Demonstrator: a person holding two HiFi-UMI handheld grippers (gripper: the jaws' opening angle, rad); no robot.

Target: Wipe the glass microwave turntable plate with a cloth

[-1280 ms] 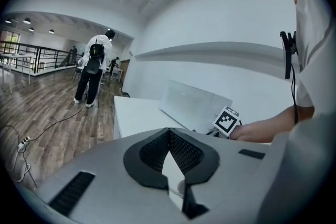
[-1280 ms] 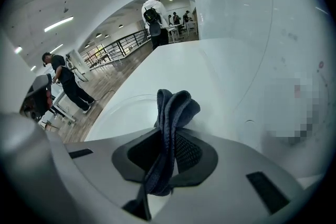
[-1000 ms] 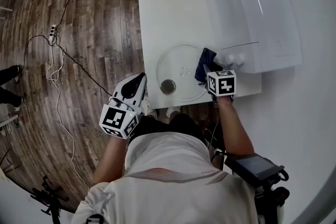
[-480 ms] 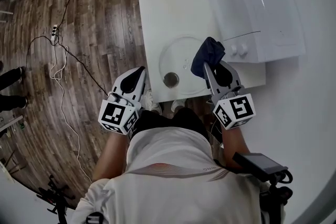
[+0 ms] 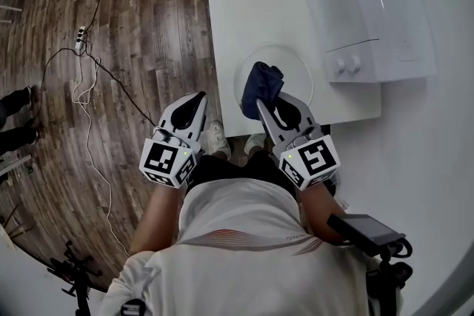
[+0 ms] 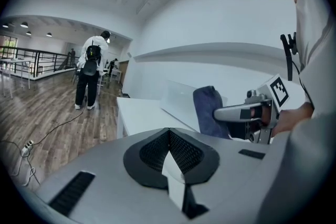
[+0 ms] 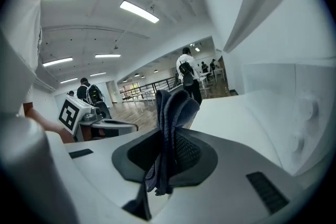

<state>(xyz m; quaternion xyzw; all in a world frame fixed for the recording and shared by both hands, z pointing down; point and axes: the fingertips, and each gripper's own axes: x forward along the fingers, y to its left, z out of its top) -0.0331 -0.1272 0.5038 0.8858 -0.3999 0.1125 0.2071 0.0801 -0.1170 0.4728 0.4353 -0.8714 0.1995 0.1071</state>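
The round glass turntable plate [image 5: 294,72] lies on the white table [image 5: 252,4] near its front edge. A dark blue cloth [image 5: 264,85] hangs bunched over the plate's left part, pinched in my right gripper [image 5: 271,101], which is shut on it. In the right gripper view the cloth [image 7: 171,113] stands up from between the pads. My left gripper [image 5: 195,100] hovers left of the table over the wooden floor, shut and holding nothing [image 6: 168,136]. From it the cloth [image 6: 207,110] shows beside the right gripper.
A white microwave [image 5: 370,4] sits on the table's right side, just behind the plate. A power strip with cables [image 5: 81,33] lies on the wooden floor to the left. People stand in the hall behind [image 6: 92,68].
My right gripper has lifted the cloth off the plate's right side and carried it left and toward me. The left gripper has barely moved.
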